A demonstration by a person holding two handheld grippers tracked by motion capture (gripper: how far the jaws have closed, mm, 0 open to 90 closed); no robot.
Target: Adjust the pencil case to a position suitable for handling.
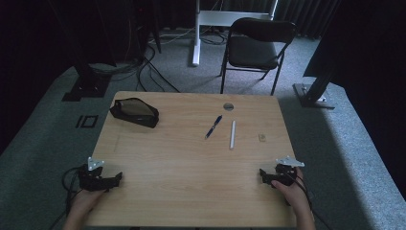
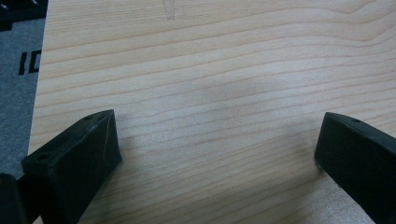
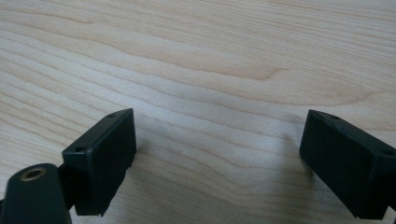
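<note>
Both grippers (image 1: 117, 178) (image 1: 262, 173) low (jaws wide)

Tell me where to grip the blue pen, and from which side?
Grip the blue pen at mid-barrel, coming straight down from above. It lies flat on the table, slanted, so turn the jaws across its length. The right gripper, open, is probably the nearer one.

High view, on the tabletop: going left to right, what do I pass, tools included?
Left tool → black pouch → blue pen → white stick → small tan block → right tool. Both tools sit at the near edge with jaws open; the other things lie farther back.
</note>
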